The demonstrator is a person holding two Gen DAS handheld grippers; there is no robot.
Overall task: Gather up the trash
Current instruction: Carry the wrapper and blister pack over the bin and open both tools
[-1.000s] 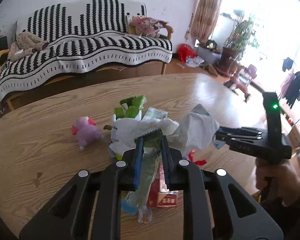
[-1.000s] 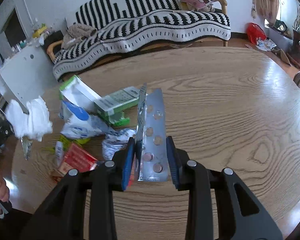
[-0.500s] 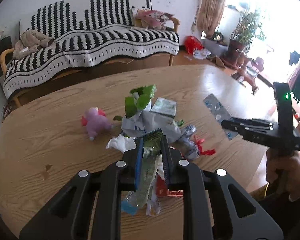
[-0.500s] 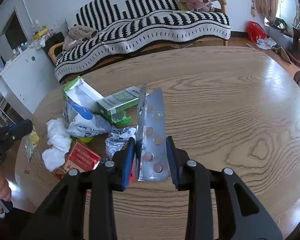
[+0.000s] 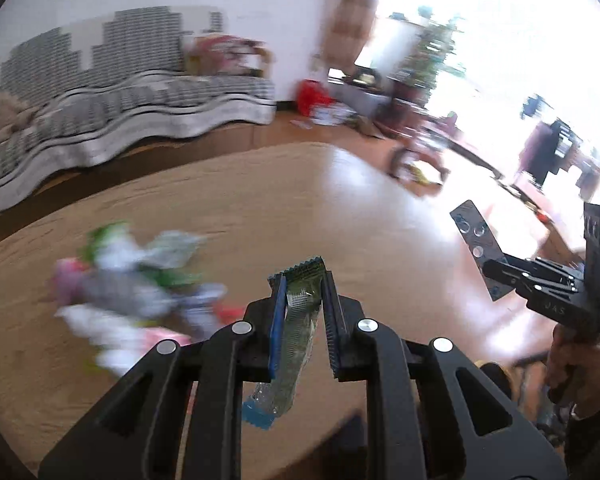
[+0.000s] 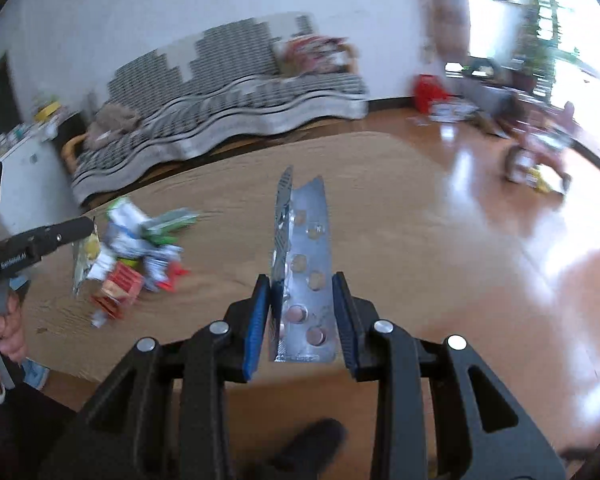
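Evidently mid-carry: the left gripper pinches a green wrapper, the right gripper clamps a folded blister pack, both above the table's near edge. The remaining trash pile sits left. Next, release both into a bin, unseen here.

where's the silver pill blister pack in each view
Left wrist: blister pack at far right, sticking up-left out of the right gripper.
Right wrist: centre, upright between the jaws.
Shared landmark: striped sofa behind the table.
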